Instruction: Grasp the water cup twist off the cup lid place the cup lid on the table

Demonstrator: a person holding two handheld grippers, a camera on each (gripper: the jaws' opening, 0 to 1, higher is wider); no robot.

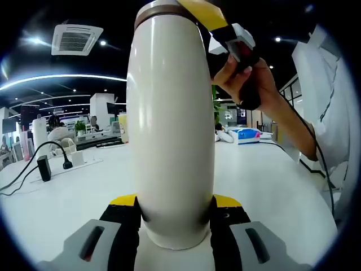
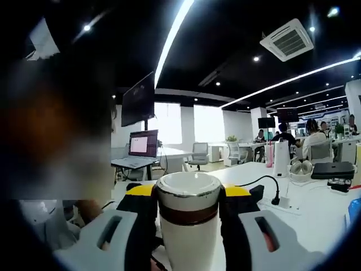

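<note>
Water cup [image 1: 172, 130]: cream-white, upright, base clamped between the yellow-tipped jaws of the left gripper [image 1: 175, 212] above a white table [image 1: 271, 186]. Cup lid [image 2: 188, 197]: cream cap with a brown band, still seated on the cup's top, pinched from both sides by the right gripper [image 2: 188, 206]. In the left gripper view, a hand [image 1: 248, 79] holds that right gripper at the cup's top. Power strip [image 1: 76, 160] with black plug lies on the table, well apart.
</note>
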